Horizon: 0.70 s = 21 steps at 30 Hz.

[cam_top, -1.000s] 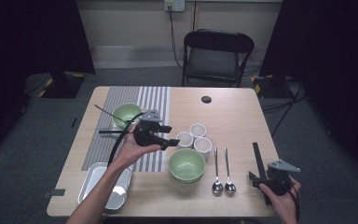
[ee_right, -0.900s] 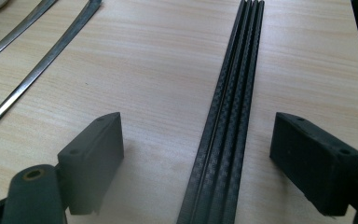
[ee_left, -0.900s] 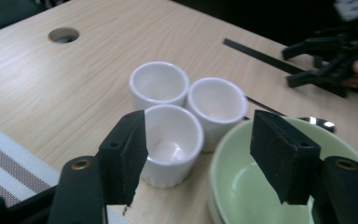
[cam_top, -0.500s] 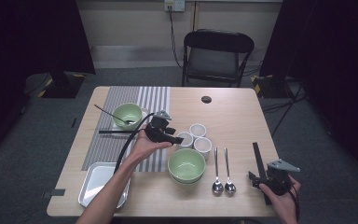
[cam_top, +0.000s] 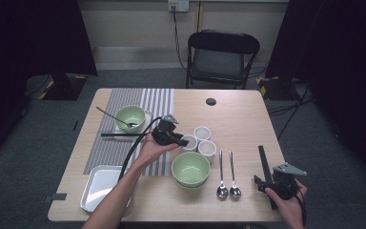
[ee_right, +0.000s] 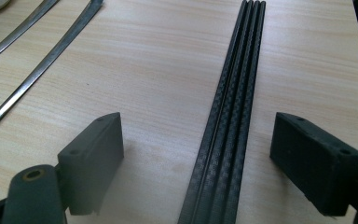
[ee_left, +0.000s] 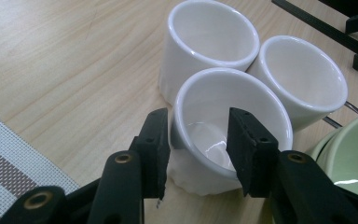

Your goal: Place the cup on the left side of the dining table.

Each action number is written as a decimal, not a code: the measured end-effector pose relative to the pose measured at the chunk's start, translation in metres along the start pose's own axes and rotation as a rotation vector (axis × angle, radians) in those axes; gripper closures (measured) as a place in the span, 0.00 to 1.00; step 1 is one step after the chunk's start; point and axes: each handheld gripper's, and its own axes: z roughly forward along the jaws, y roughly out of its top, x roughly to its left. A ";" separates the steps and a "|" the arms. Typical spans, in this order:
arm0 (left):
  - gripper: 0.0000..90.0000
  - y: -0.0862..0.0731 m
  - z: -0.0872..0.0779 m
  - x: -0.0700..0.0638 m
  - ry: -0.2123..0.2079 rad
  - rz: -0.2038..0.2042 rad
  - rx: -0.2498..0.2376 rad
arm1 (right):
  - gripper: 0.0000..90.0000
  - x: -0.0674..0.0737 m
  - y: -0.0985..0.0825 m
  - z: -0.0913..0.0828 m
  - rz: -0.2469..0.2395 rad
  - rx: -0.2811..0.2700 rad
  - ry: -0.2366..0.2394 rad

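The left gripper straddles the near wall of a small white cup, one jaw outside the rim and the other inside the bowl of it; its jaws have just been closing, yet a sliver of gap seems to remain on each side, so the pads are not yet pressing; the cup stands upright on the wooden table, directly ahead of the jaws and touching two more white cups just beyond it; a green bowl sits close to the jaws' right. The cup looks like glazed ceramic: stiff, light, slick and likely to chip if knocked against its neighbours; the rim wall is the sensible place to pinch, firmly and squarely, then lift straight up. Farther off, the right gripper rests with jaws spread wide, holding nothing, either side of a bundle of black chopsticks lying flat on the table; two spoons lie beyond to its left.
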 end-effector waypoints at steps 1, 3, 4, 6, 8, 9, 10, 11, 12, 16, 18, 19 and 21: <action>0.65 0.000 0.000 0.000 0.008 -0.001 0.006 | 0.18 0.000 0.000 0.000 0.000 0.000 0.000; 0.59 0.001 0.000 0.002 0.008 0.000 0.018 | 0.18 0.000 0.000 0.000 -0.001 0.000 0.000; 0.59 0.000 0.001 0.003 -0.006 -0.010 0.014 | 0.18 0.000 0.000 0.000 0.000 0.000 -0.001; 0.59 0.000 0.001 0.004 -0.011 -0.016 0.013 | 0.18 0.000 0.000 0.000 -0.001 0.000 0.000; 0.61 0.000 0.001 0.004 -0.015 -0.016 0.015 | 0.18 0.000 0.000 0.000 0.000 0.000 0.000; 0.62 0.000 0.002 0.004 -0.018 -0.020 0.017 | 0.18 0.000 0.000 0.000 0.000 0.000 0.000; 0.62 0.000 0.003 0.004 -0.001 -0.009 0.033 | 0.18 0.000 0.000 0.000 -0.001 0.000 0.000; 0.63 -0.001 0.003 0.003 0.006 -0.004 0.043 | 0.18 0.000 0.000 0.000 -0.001 0.000 0.000; 0.66 -0.002 0.004 0.004 0.001 -0.003 0.058 | 0.18 0.000 0.000 0.000 -0.002 0.000 0.000; 0.76 -0.010 0.003 0.011 0.010 -0.021 0.069 | 0.18 0.000 0.000 0.000 -0.003 0.000 0.000; 0.82 -0.012 0.001 0.013 0.012 -0.018 0.054 | 0.18 0.000 0.000 0.000 -0.002 0.000 0.000; 0.87 -0.013 0.000 0.013 0.000 -0.024 0.045 | 0.18 0.000 0.000 0.000 -0.003 0.001 0.001; 0.90 -0.013 -0.002 0.013 -0.005 -0.013 0.041 | 0.18 0.000 0.000 0.000 -0.004 0.000 0.002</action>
